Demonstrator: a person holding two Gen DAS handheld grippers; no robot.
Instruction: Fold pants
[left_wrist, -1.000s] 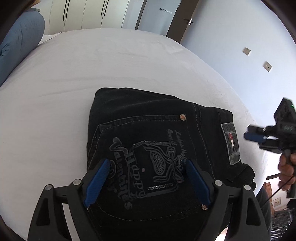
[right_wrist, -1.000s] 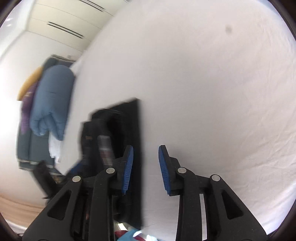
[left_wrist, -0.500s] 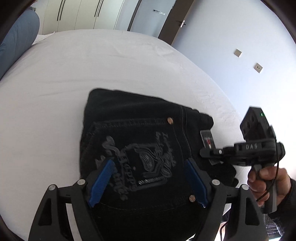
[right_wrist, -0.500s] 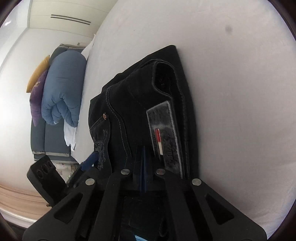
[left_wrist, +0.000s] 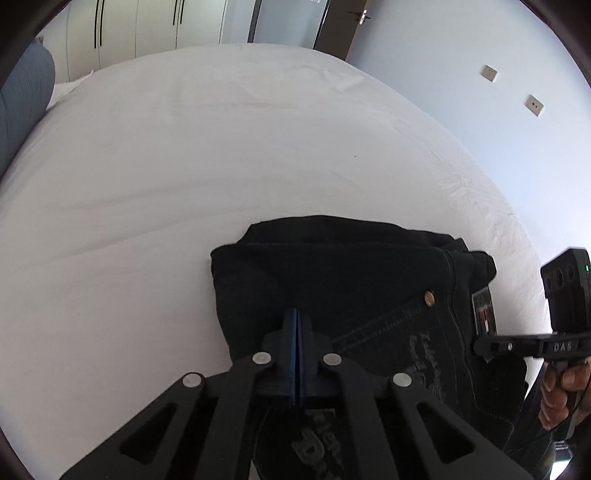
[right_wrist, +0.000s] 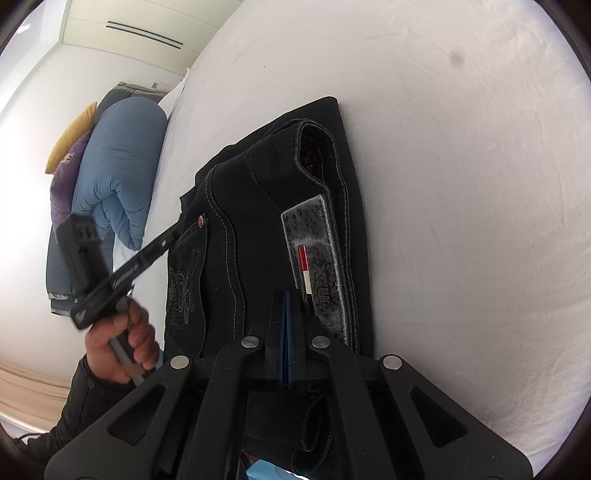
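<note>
Pants (left_wrist: 354, 280), black denim, lie folded into a compact bundle on the white bed (left_wrist: 221, 155), directly under and ahead of the left gripper (left_wrist: 297, 328) in the left wrist view. Its 2 blue pads are pressed flat together above the cloth; whether any denim is caught between them is hard to say, though none shows in the seam. To its right the right gripper (left_wrist: 480, 347) reaches in at the waistband side, a hand (left_wrist: 557, 391) on its grip.

From the right wrist view, the pants (right_wrist: 266, 221) stretch away ahead of the right gripper (right_wrist: 286, 314), the grey waistband label (right_wrist: 317, 258) just right of its tips. These pads are also pressed together with no cloth visible between them. The left gripper (right_wrist: 177, 229) comes in from the left, held by a hand (right_wrist: 122, 343), its tip over the pocket rivet.

Judging by the tidy bundle, folding looks almost finished, and this seems a pressing or smoothing step. Next would be flattening the raised waistband edge, or simply lifting both tools clear without dragging the layers.
</note>
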